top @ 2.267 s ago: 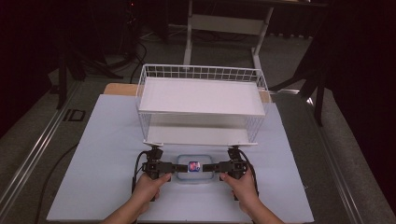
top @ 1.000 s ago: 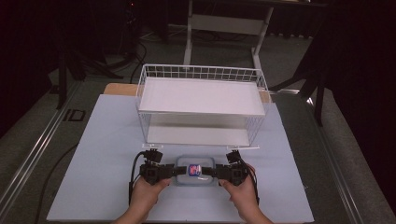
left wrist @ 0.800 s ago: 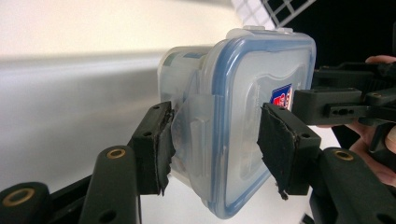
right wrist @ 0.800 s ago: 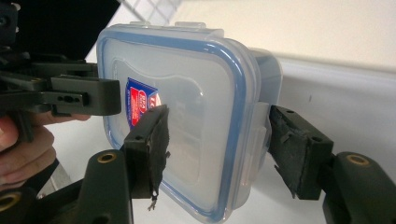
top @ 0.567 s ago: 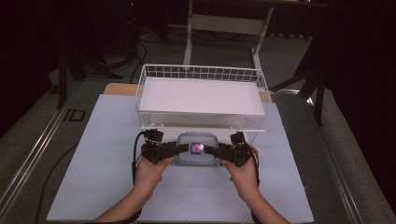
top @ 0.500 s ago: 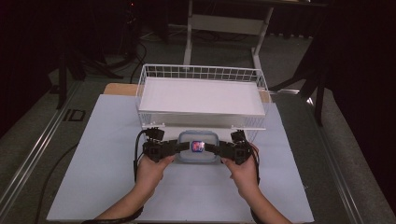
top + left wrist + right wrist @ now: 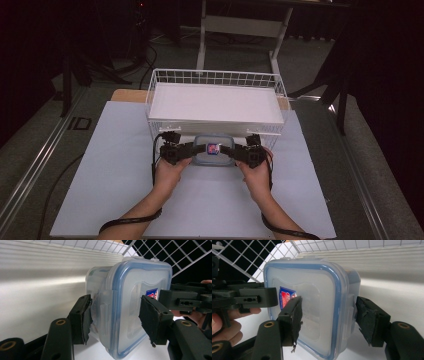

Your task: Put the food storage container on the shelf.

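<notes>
Two grippers are meeting on one clear plastic container (image 7: 213,150) in the high view, the left gripper (image 7: 199,148) coming at it from the left and the right gripper (image 7: 226,149) from the right; the box with its blue-rimmed lid is sitting at the front edge of the white wire rack (image 7: 216,103), level with the lower opening under the rack's white shelf, above the pale sheet on the table (image 7: 100,165); from up here the jaws are too small to judge, and a red-and-blue label (image 7: 213,148) is reading as a mere spot; the left gripper view is showing what the overhead cannot, the left gripper (image 7: 113,317) clamping the container (image 7: 130,305) narrowly, one pad pressing its side latch and the other lying on the lid, with the rack's shelf edge running behind and the other gripper reaching in beyond the label (image 7: 151,293); the right gripper view is mirroring this, the right gripper (image 7: 328,315) gripping the container (image 7: 312,307) with one pad on the lid beside the label (image 7: 286,297) and one on the side latch, wire mesh (image 7: 262,252) standing behind and the person's fingers (image 7: 227,325) curling at the lower left.
</notes>
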### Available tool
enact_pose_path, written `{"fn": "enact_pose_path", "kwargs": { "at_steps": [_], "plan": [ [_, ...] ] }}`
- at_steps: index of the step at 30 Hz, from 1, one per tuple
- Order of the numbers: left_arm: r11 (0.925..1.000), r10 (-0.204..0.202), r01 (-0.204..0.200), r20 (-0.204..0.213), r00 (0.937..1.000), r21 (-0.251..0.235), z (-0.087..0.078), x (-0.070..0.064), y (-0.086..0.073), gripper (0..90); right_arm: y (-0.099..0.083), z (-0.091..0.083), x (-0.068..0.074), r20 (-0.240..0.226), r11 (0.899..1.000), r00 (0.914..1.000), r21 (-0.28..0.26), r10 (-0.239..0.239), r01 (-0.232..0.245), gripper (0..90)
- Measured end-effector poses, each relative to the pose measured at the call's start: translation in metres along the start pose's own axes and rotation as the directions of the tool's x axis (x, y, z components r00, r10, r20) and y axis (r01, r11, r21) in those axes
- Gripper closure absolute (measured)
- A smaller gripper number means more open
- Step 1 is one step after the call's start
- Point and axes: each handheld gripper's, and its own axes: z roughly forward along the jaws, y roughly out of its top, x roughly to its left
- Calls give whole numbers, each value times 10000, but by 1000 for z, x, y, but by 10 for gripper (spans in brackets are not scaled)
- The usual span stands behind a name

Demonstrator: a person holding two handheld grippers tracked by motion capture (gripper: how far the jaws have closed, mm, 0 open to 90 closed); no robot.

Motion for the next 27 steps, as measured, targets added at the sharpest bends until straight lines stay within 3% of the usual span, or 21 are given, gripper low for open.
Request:
{"fn": "enact_pose_path", "kwargs": {
  "at_steps": [11,17,20,26,27],
  "plan": [
    [10000,-43,43,-153,9999,-20,16,16,0,452,-2,19,-12,214,9998,9996,7,195,-195,395],
    [10000,42,-42,-209,9998,13,19,15,3,453,0,23,-20,16,9989,9989,-116,458,-458,386],
    [10000,0,-1,-187,9998,-65,20,16,3,449,0,25,-21,84,9996,9996,-58,265,-265,373],
    [9989,337,-348,-357,9988,-306,24,17,0,384,-1,27,-22,-10,9987,9997,-442,239,-239,369],
    [9992,261,-272,-343,9991,-300,26,17,0,368,0,28,-22,-34,9982,10000,-596,15,-17,362]
  ]
}}
